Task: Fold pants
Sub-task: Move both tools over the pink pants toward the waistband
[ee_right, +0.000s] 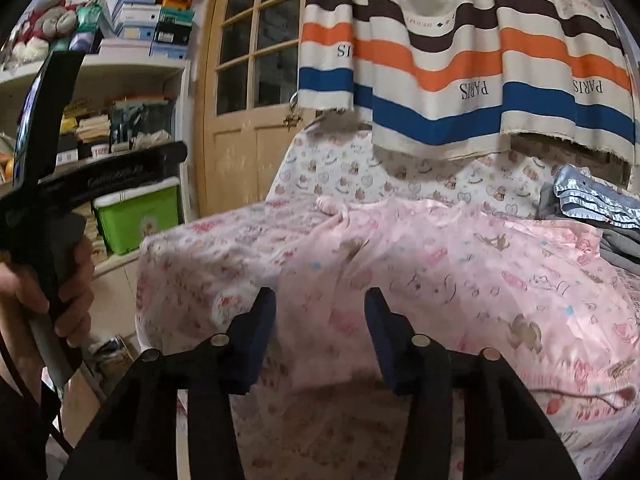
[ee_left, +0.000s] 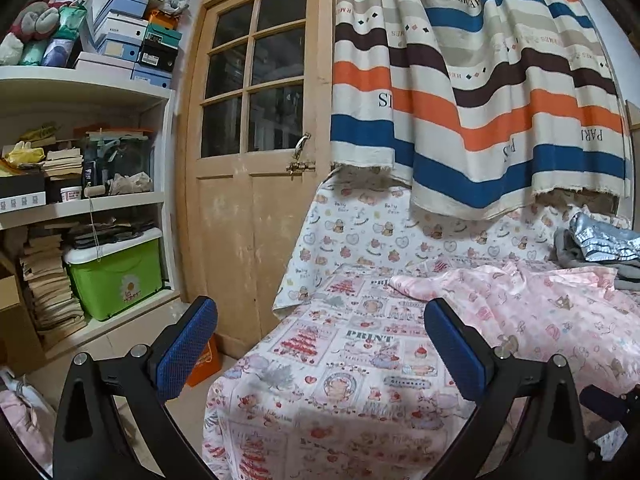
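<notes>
Pink satin pants (ee_right: 432,264) with a cartoon print lie spread and rumpled on the bed; in the left wrist view they (ee_left: 520,304) lie to the right. My left gripper (ee_left: 320,344) is open and empty above the bed's near left corner, left of the pants. My right gripper (ee_right: 320,332) is open and empty, its blue pads (ee_right: 262,332) hovering just over the near edge of the pants. The left gripper's body and the hand holding it (ee_right: 52,240) show at the left of the right wrist view.
The bed has a printed sheet (ee_left: 340,360). Grey and silvery clothes (ee_right: 592,208) are piled at the far right. A striped curtain (ee_left: 480,100) hangs behind. A wooden door (ee_left: 252,160) and shelves with boxes and a green bin (ee_left: 116,276) stand left.
</notes>
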Demonstrator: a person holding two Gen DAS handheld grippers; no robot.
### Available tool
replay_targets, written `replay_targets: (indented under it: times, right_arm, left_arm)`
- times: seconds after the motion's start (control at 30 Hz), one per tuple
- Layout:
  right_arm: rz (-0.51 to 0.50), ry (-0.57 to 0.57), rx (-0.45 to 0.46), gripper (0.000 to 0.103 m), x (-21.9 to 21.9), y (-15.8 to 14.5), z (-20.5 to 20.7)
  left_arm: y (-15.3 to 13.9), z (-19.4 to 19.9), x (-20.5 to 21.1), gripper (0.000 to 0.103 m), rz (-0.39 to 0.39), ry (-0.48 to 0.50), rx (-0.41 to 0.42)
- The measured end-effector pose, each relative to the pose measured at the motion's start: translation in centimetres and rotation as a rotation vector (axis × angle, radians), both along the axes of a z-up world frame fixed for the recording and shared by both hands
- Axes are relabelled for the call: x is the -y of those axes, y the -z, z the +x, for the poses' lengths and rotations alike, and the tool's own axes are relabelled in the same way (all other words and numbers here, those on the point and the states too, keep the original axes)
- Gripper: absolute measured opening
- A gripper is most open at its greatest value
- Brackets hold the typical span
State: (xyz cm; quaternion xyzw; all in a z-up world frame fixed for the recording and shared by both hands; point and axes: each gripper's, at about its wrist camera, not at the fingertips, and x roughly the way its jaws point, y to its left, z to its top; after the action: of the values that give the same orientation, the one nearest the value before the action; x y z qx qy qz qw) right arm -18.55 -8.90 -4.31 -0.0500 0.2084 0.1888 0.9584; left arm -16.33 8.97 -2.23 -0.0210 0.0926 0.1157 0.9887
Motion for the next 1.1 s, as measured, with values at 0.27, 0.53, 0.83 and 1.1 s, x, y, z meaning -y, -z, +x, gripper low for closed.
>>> replay_targets:
  times: [0.27, 0.53, 0.83, 1.1]
  right_arm:
    - [-0.067, -0.037, -0.053, 0.023, -1.1, 1.7, 0.3]
    - [0.017, -0.035, -0.096, 0.004, 0.6, 0.7, 1.8]
    - [0.04, -0.009, -0.033, 0.004, 0.9, -1.1, 0.9]
    - [0.043, -0.028, -0.037, 0.004, 1.1, -1.2, 1.0]
  left_arm:
    - [0.6, 0.9, 0.2, 0.103, -0.025, 0.019, -0.035]
    - [-1.7, 6.9, -1.0, 0.103, -0.075, 0.114, -0.135]
    - [-0.6, 23.5, -2.0, 0.078, -0.351, 0.364, -0.533]
    - [2.2, 30.3, -0.7, 0.073, -0.5, 0.396, -0.706]
